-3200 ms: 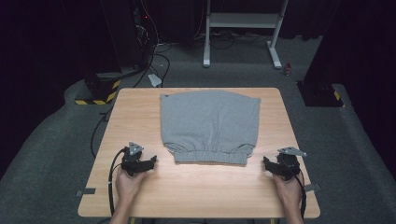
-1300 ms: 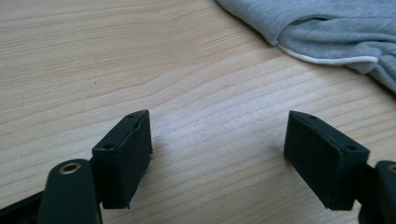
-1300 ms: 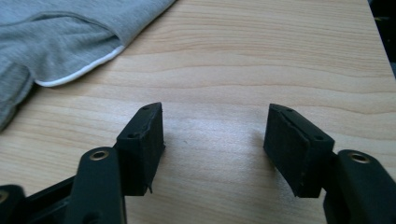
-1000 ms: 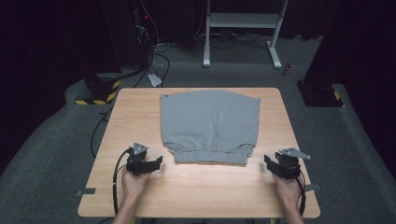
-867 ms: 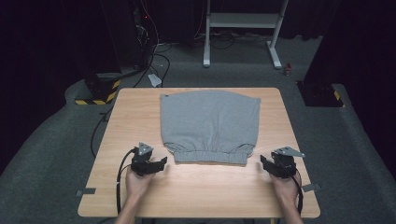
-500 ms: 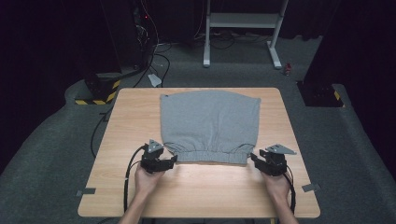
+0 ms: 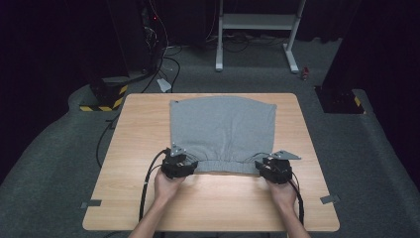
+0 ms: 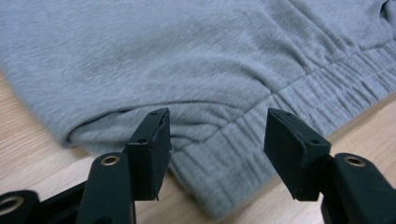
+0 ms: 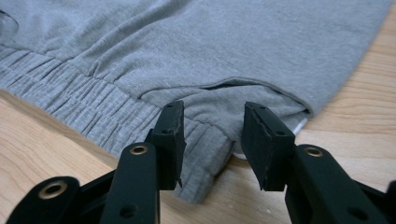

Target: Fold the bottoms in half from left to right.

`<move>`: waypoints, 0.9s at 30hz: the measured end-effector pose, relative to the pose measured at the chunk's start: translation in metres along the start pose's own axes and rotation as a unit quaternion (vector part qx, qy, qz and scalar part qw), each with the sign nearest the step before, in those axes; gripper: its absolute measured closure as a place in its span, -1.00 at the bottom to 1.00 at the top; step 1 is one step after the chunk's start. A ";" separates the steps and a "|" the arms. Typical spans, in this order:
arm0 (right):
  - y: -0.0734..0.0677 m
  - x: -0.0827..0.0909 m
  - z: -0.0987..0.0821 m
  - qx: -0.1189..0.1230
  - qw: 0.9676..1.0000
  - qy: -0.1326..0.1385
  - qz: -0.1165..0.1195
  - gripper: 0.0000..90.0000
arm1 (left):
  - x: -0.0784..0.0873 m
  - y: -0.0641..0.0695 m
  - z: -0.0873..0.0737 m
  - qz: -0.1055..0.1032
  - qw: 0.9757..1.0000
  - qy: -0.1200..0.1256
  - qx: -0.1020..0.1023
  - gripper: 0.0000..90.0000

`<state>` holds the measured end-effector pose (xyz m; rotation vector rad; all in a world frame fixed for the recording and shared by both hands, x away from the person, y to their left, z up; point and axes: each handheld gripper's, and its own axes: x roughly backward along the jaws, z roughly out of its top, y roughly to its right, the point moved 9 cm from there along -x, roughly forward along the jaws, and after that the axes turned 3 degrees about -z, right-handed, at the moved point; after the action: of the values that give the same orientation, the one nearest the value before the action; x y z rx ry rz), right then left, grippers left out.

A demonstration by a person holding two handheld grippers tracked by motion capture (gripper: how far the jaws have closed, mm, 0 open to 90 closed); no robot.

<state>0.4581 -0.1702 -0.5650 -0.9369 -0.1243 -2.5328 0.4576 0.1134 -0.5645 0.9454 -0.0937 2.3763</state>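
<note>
High view: grey shorts [image 7: 223, 131] lie flat in the middle of the wooden bench [image 7: 138, 139], folded, soft fleece with a ribbed, gathered waistband [image 7: 223, 166]. The waistband runs across the near edge, toward the person; the legs point away. The left tongs [image 7: 184, 166] sit at the waistband's left corner, the right tongs [image 7: 265, 168] at its right. Both have just been closing, jaws apart astride the corner cloth, not yet pressing it.

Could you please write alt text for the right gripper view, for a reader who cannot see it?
The right gripper has its two black jaws open around the ribbed-hem corner of a grey folded garment, not yet pinching it. The garment lies flat on a light wooden table.
</note>
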 end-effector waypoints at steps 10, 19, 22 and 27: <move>-0.005 -0.010 0.004 0.018 1.000 0.000 -0.022 0.30 | -0.011 -0.001 -0.002 0.018 1.000 -0.008 -0.006 -0.09; -0.008 -0.021 -0.001 0.042 0.998 -0.024 -0.029 0.12 | -0.016 0.000 -0.007 0.025 0.999 -0.022 -0.024 -0.15; -0.007 -0.022 -0.003 0.041 0.999 -0.023 -0.027 0.11 | -0.015 -0.001 -0.009 0.013 0.999 -0.029 -0.027 -0.16; -0.006 -0.019 -0.007 0.032 0.999 -0.021 -0.011 0.10 | -0.014 0.000 -0.011 0.010 0.999 -0.031 -0.033 -0.16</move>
<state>0.4641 -0.1591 -0.5823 -0.9687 -0.2287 -2.5151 0.4590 0.1096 -0.5814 0.9905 -0.2050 2.3468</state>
